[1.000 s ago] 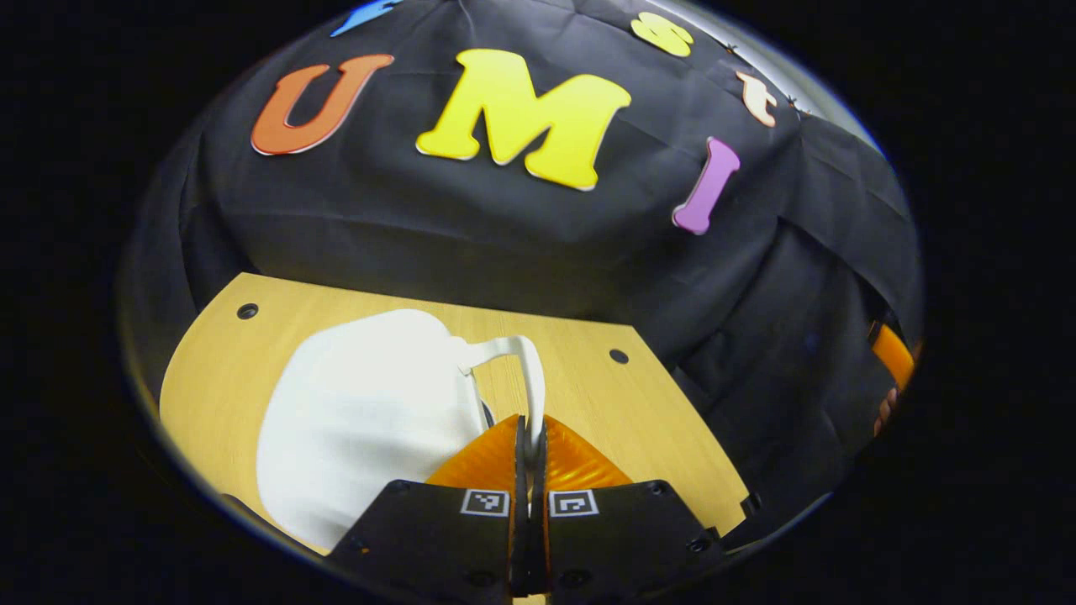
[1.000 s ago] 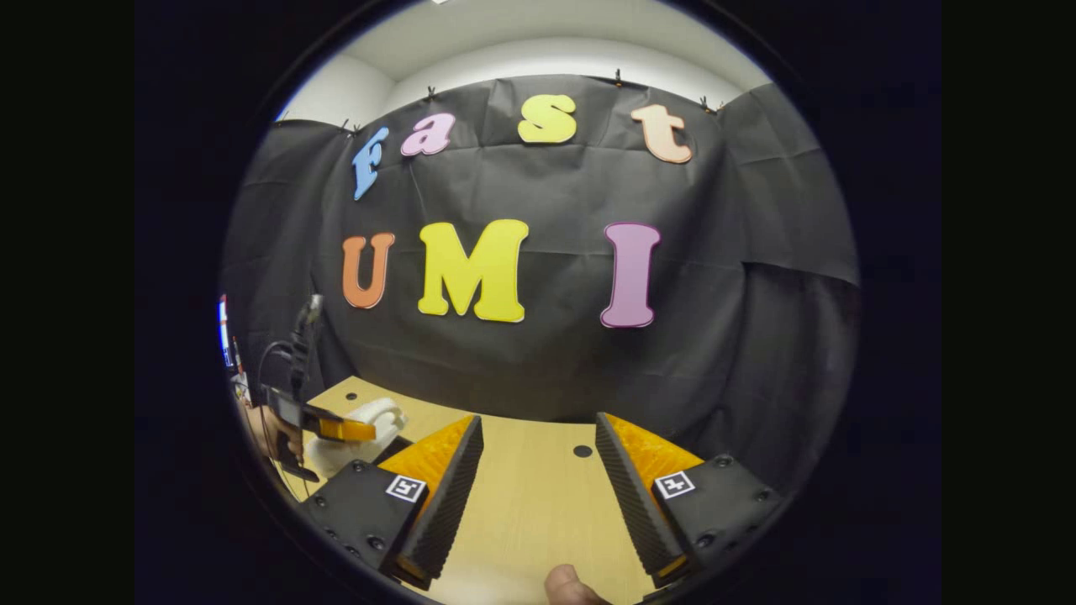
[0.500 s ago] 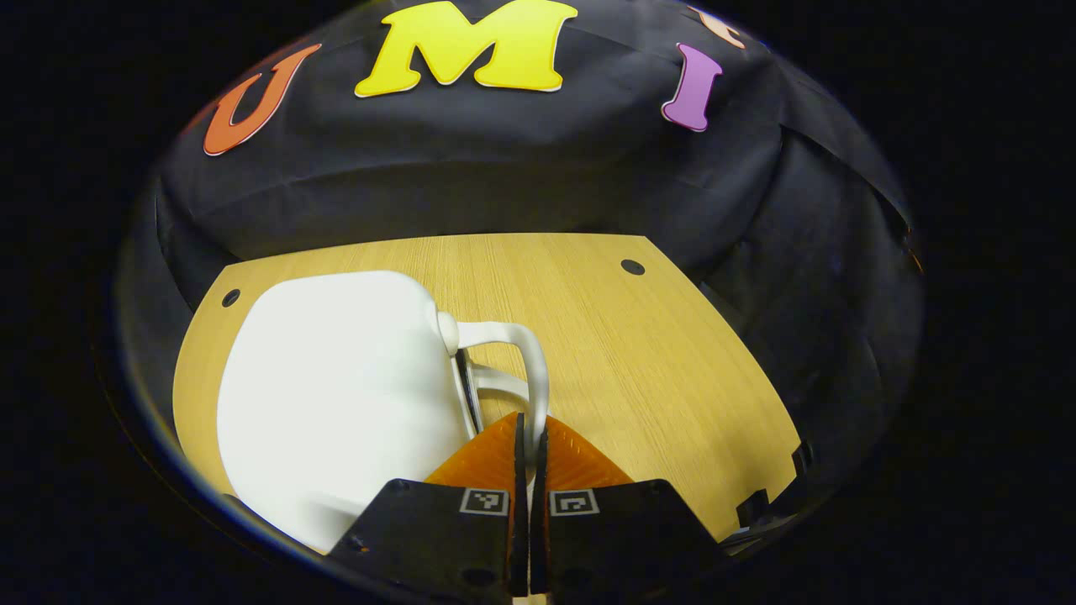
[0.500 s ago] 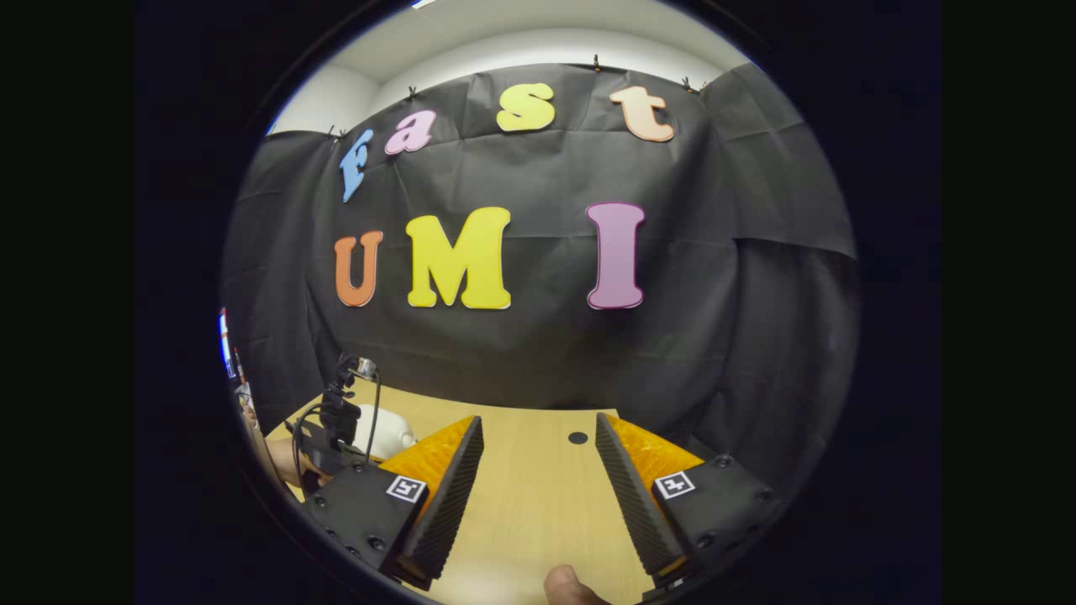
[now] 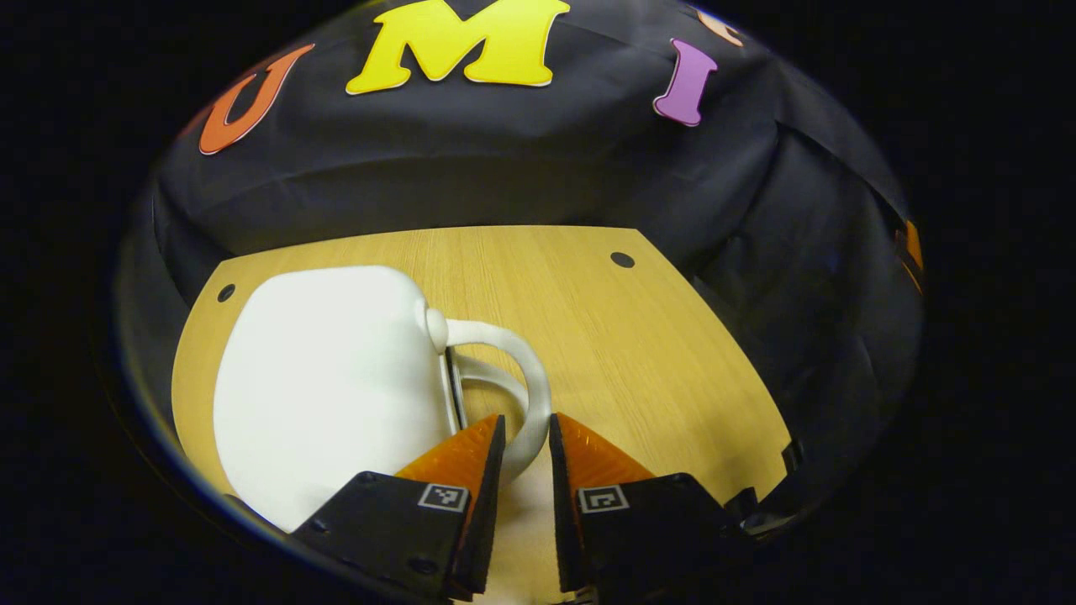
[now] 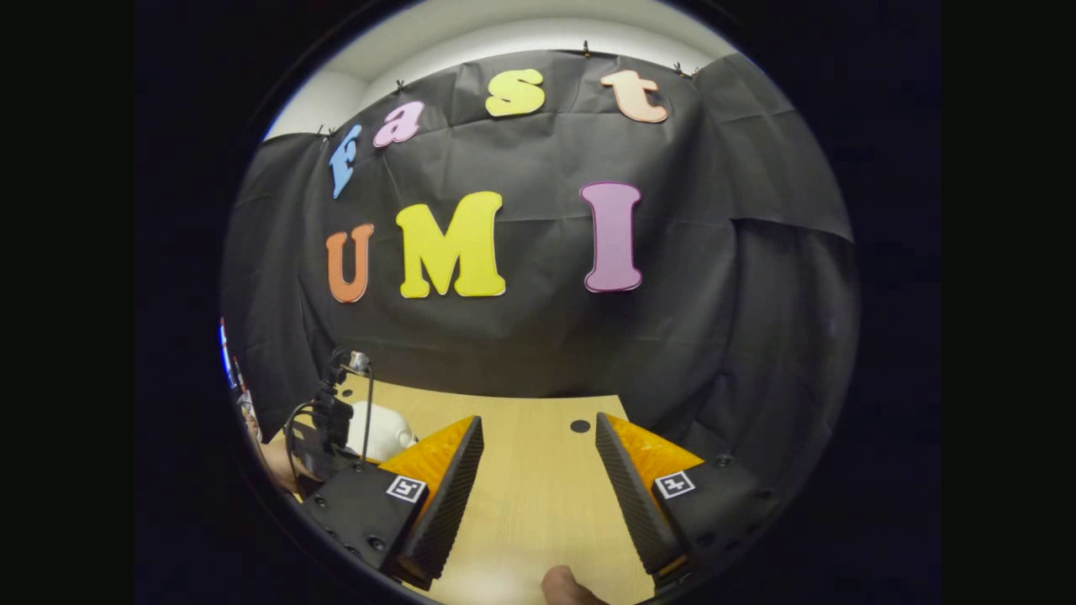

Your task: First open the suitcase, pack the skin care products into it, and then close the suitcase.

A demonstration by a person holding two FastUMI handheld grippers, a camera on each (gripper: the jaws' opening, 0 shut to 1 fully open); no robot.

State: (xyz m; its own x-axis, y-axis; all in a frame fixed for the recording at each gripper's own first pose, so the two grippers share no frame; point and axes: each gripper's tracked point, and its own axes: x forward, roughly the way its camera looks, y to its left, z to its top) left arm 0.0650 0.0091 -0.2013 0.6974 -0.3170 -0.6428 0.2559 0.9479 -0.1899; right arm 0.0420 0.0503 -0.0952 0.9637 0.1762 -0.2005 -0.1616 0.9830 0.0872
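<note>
We see the white suitcase [image 5: 328, 386] lying flat on the wooden table [image 5: 639, 353], its lid down, at the left of the left gripper view. Its looped white handle [image 5: 521, 386] sticks out to the right. Our left gripper [image 5: 527, 433] has its fingers a little apart, one on each side of the near curve of the handle; we cannot tell whether either finger touches it, and they do not clamp it.

In the right gripper view the right gripper [image 6: 538, 449] is held wide apart over bare tabletop, gripping nothing, well to the right of the suitcase [image 6: 382, 428], which sits far left beside the other gripper [image 6: 324, 420].

As for progress, we judge from the shut case and the loosened hold on the handle that either the opening has not begun or the packing and closing are done; these views cannot settle which. If opening is ahead, everything remains.
</note>
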